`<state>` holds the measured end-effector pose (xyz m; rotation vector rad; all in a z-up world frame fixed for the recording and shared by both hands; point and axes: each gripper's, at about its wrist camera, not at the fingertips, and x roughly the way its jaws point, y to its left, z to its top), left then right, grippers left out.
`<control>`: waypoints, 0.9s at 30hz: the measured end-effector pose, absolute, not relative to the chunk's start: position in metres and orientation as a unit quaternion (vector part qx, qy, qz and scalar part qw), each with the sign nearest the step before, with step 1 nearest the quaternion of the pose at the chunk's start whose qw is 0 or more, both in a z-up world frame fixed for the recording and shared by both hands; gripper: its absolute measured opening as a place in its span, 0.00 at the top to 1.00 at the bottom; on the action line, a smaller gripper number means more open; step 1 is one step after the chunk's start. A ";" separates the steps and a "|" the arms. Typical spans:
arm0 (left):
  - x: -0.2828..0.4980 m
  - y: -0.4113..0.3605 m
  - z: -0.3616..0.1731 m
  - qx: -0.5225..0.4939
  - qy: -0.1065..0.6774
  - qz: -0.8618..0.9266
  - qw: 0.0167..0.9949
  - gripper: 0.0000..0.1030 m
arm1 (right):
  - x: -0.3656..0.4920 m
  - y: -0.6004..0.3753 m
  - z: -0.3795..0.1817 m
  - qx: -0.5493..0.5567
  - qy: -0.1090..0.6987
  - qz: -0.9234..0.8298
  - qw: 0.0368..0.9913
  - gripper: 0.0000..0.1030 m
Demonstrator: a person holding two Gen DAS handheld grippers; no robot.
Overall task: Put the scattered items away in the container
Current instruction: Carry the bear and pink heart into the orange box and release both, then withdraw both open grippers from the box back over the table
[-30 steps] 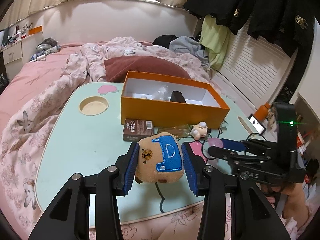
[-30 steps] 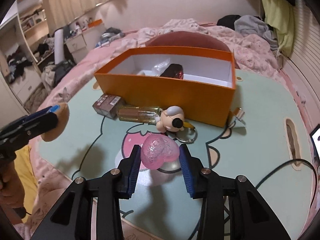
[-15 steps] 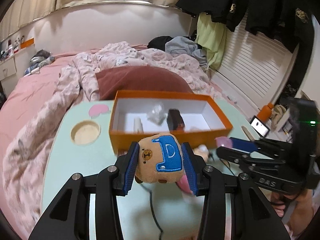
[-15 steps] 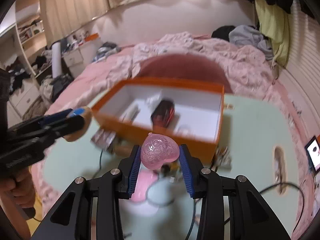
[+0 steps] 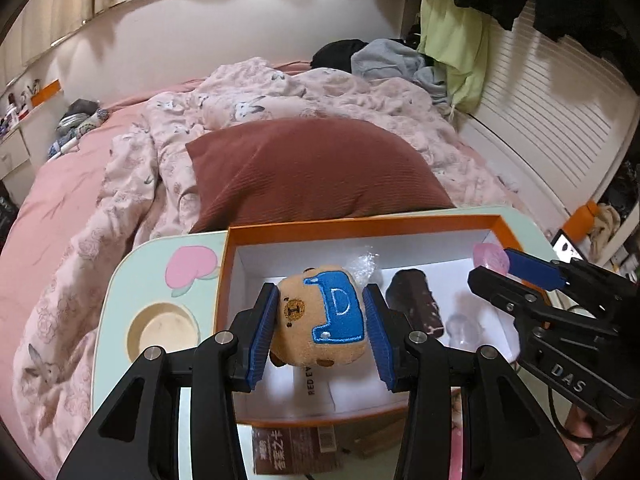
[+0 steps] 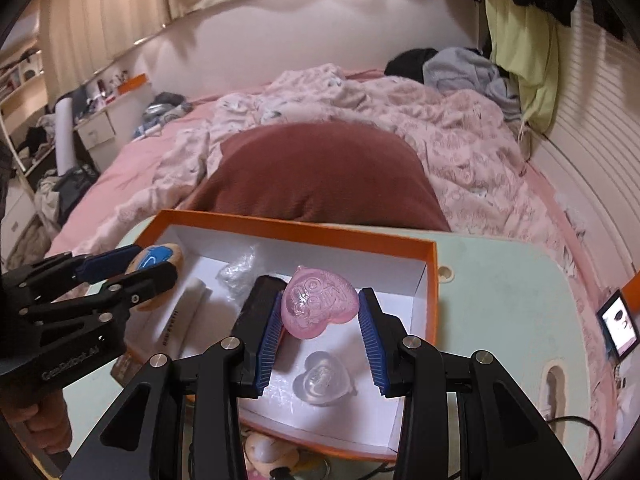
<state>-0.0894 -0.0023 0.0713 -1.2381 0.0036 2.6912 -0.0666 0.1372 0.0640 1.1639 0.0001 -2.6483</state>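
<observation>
My left gripper [image 5: 320, 320] is shut on a tan plush bear with a blue D patch [image 5: 324, 316], held above the left part of the orange box [image 5: 360, 226]. My right gripper [image 6: 320, 314] is shut on a pink translucent heart [image 6: 318, 304], hovering over the box's [image 6: 288, 224] right half. Inside the white-lined box lie a dark bar-shaped item [image 5: 416, 304], a crumpled clear wrapper [image 6: 238, 272], a clear heart [image 6: 322, 378] and a white tube [image 6: 186, 304]. In the left wrist view the right gripper [image 5: 496, 268] enters from the right; in the right wrist view the left gripper [image 6: 156, 266] comes in from the left.
The box sits on a mint lap table [image 6: 500, 280] on a pink bed. A brown packet [image 5: 296, 448] and a small figurine [image 6: 268, 452] lie in front of the box. A maroon pillow [image 5: 316, 172] lies behind it. A round cup recess [image 5: 162, 330] is at the table's left, a phone [image 6: 618, 328] at the right.
Both grippers moved forward from in front of the box to above its inside, each still gripping its item. The loose items on the table now lie below and behind the fingers.
</observation>
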 end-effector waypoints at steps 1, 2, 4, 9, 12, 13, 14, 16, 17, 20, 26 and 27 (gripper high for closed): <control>-0.089 -0.003 0.070 -0.417 0.001 0.905 0.088 0.57 | -0.067 0.137 0.062 0.401 -0.003 -0.908 0.124 0.63; -0.089 -0.004 0.070 -0.417 0.000 0.905 0.088 0.57 | -0.068 0.137 0.061 0.401 -0.003 -0.907 0.124 0.63; -0.090 -0.004 0.069 -0.419 -0.001 0.904 0.087 0.57 | -0.067 0.137 0.061 0.401 0.000 -0.908 0.125 0.63; -0.092 -0.008 0.068 -0.423 -0.009 0.902 0.085 0.57 | -0.066 0.136 0.061 0.402 0.002 -0.908 0.121 0.63; -0.095 -0.012 0.066 -0.435 -0.037 0.894 0.097 0.52 | -0.066 0.139 0.062 0.402 -0.002 -0.908 0.114 0.57; -0.095 -0.014 0.065 -0.439 -0.049 0.891 0.106 0.52 | -0.064 0.141 0.064 0.398 -0.006 -0.911 0.110 0.53; -0.093 -0.015 0.065 -0.438 -0.058 0.890 0.112 0.52 | -0.064 0.142 0.066 0.394 -0.007 -0.913 0.110 0.51; -0.089 -0.015 0.066 -0.431 -0.058 0.894 0.110 0.51 | -0.059 0.142 0.071 0.384 -0.002 -0.917 0.109 0.51; -0.088 -0.014 0.068 -0.429 -0.051 0.896 0.106 0.48 | -0.057 0.142 0.073 0.382 0.002 -0.918 0.110 0.51; -0.081 -0.012 0.071 -0.422 -0.043 0.900 0.099 0.38 | -0.054 0.140 0.075 0.378 0.010 -0.919 0.109 0.50; -0.065 -0.019 0.078 -0.423 -0.072 0.896 0.111 0.38 | -0.040 0.142 0.078 0.389 0.005 -0.913 0.120 0.49; -0.061 -0.019 0.080 -0.421 -0.070 0.898 0.109 0.38 | -0.037 0.142 0.078 0.391 0.003 -0.912 0.122 0.49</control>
